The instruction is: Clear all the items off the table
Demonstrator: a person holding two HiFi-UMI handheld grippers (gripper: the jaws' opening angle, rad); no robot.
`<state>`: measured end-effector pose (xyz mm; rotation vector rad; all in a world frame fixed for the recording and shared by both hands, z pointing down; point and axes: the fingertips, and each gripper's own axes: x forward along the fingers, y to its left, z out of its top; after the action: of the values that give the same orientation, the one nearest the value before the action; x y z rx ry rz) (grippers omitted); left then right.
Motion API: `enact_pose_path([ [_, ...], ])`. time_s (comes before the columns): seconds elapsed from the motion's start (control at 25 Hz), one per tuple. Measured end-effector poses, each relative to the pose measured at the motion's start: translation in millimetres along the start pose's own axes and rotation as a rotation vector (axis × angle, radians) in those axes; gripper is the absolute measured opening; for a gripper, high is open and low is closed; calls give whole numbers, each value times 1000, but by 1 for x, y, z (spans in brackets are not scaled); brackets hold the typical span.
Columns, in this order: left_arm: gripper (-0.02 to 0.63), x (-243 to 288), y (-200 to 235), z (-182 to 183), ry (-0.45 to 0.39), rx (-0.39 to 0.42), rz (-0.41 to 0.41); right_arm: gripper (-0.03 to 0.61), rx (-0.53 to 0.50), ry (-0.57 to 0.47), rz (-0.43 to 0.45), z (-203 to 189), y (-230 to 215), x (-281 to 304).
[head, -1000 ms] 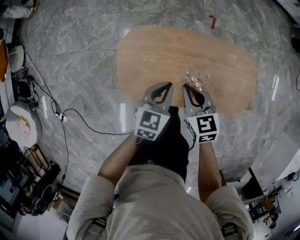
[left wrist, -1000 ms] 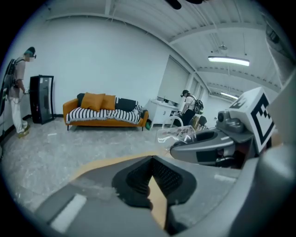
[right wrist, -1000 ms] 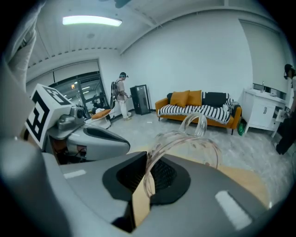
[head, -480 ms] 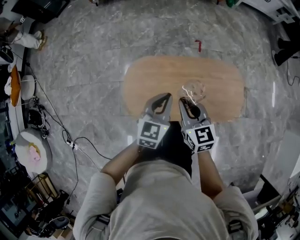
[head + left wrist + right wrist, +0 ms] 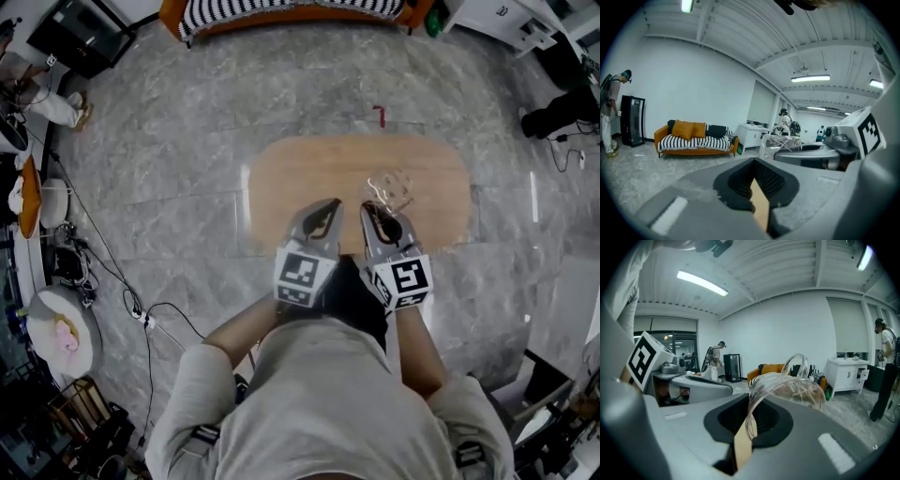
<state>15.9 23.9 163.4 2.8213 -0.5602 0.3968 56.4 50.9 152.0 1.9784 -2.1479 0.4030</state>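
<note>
An oval wooden table (image 5: 300, 178) stands on the marble floor far below me, its top bare. My right gripper (image 5: 373, 208) is shut on the rim of a clear glass cup (image 5: 390, 189) with a handle, held in the air over the table's near right part. In the right gripper view the glass cup (image 5: 790, 385) juts up and to the right from the right gripper (image 5: 746, 423). My left gripper (image 5: 329, 205) hangs beside it, shut and holding nothing. From the left gripper (image 5: 757, 190) view, the glass cup (image 5: 780, 139) shows off to the right.
An orange sofa (image 5: 291, 13) with striped cushions stands beyond the table. Cables (image 5: 127, 267) and cluttered gear line the floor at the left. A red mark (image 5: 379, 116) is on the floor behind the table. White cabinets (image 5: 506, 14) sit at the far right. People stand in the distance.
The table now looks smaller and farther, and more of the room shows at the top. Both grippers stayed side by side, the right one still holding the glass cup.
</note>
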Motion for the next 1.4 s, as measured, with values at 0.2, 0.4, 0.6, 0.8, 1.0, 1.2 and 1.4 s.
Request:
enact_pose_path([
  [0.2,21,-22,-27,-2,-21,-6,-32,31,-13,-19,-36,-6,7,-37],
  [0.4,21,-34,-59,-2,-43,9,-19,31,-40,-32,-25,-10,12,-80],
  [0.6,21,-45,-95,-7,-64,0,9,31,-92,-73,-7,-12,14,-122],
  [0.8,21,-62,-156,-16,-99,5,25,31,-114,-131,-20,-23,17,-187],
  [1.0,21,-80,-220,-11,-175,38,9,31,-85,-186,-93,-32,9,-259],
  [1.2,21,-88,-287,-35,-190,25,-28,31,-77,-204,-131,-63,8,-326],
  [1.4,21,-95,-340,-48,-141,129,-105,31,-61,-227,-161,-66,12,-369],
])
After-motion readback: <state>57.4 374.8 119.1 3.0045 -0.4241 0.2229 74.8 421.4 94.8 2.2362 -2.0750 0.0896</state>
